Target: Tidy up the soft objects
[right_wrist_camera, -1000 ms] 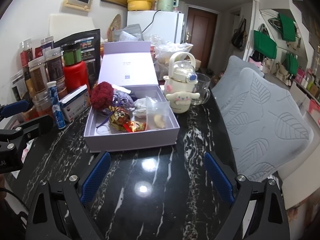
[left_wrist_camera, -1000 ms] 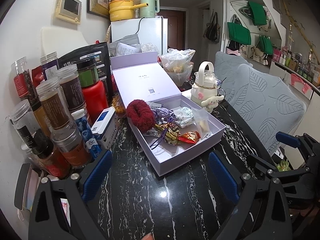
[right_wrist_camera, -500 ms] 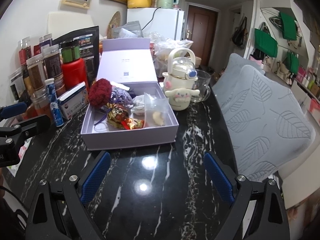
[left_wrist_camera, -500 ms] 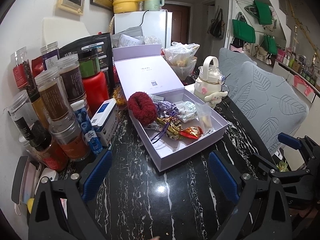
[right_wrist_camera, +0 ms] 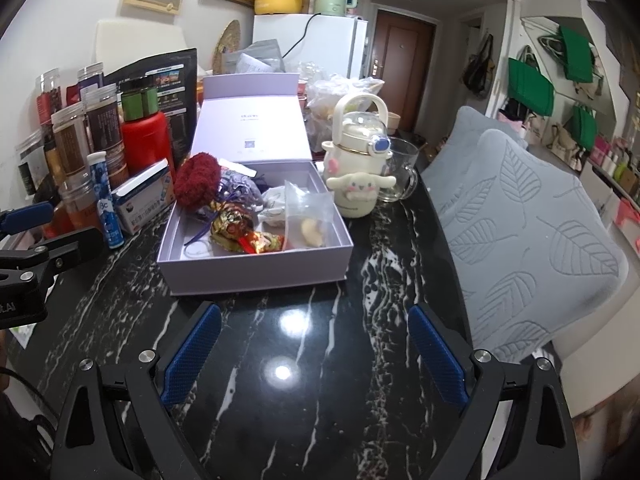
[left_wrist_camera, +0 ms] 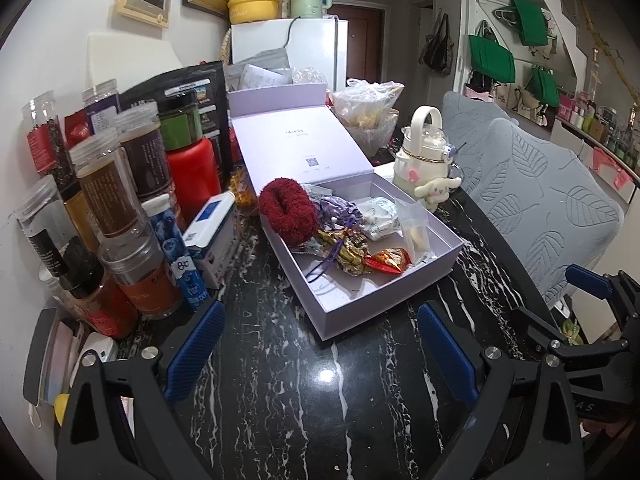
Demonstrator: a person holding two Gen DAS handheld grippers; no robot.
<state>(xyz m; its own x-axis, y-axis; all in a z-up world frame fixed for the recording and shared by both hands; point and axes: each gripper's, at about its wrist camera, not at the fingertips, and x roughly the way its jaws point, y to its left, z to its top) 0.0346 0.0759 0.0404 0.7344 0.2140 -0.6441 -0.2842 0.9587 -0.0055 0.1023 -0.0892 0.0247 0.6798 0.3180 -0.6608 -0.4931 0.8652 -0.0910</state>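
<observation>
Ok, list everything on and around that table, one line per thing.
box: one, lilac, lid open, table middle
fluffy scrunchie: one, dark red, box's far left corner
organza pouch: one, purple, beside scrunchie
foil sweets: several, gold and red, box middle
clear bag: one, box's right side
character bottle: one, cream, right of box
glass mug: one, clear, behind bottle
jars: many, clear, left of box
cushion: grey, right
table: black marble
left gripper: open
right gripper: open

Even indoor light, ceiling lamp glare on the glossy black tabletop (right_wrist_camera: 288,360), sharp centre, fisheye-bent, dark-vignetted edges.
</observation>
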